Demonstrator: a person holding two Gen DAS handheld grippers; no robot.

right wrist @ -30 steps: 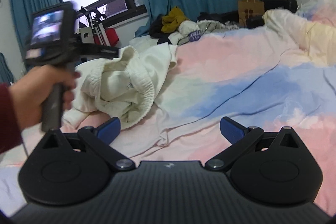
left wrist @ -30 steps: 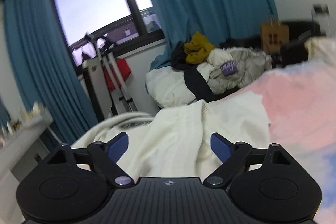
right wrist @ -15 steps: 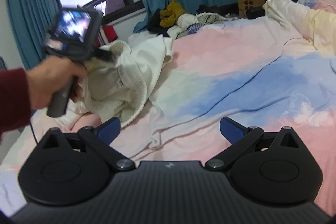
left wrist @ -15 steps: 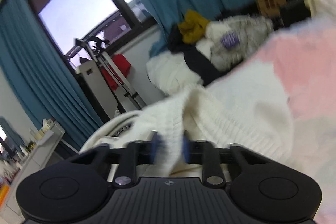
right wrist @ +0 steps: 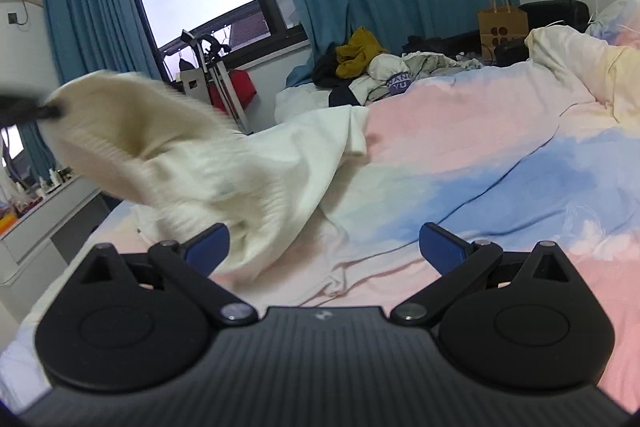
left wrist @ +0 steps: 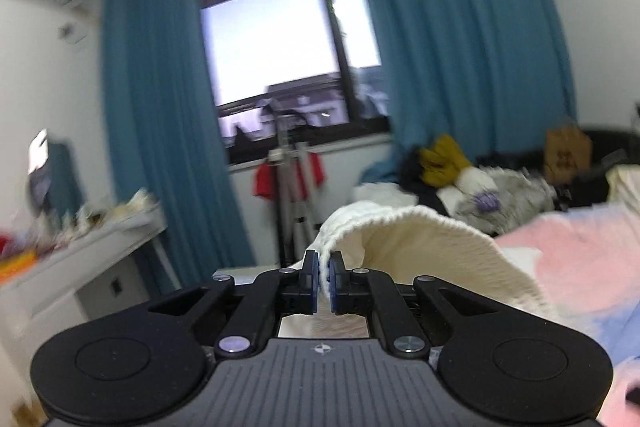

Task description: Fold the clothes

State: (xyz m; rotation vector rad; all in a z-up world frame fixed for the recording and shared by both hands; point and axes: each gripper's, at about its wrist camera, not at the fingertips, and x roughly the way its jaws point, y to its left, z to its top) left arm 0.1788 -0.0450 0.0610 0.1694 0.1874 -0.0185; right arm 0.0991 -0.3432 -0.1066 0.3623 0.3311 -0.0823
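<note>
Cream ribbed knit sweater (right wrist: 208,163) hangs lifted above our pink-and-blue bed quilt (right wrist: 500,163), its hem pinched in our left tool (left wrist: 323,281); our right tool (right wrist: 324,247) hovers spread wide, holding nothing.

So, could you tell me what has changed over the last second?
The left hand-held gripper closed on the cream sweater edge and lifted it off the bed, up and leftward. The right hand-held gripper stayed open and empty, low over the bedding.
</note>
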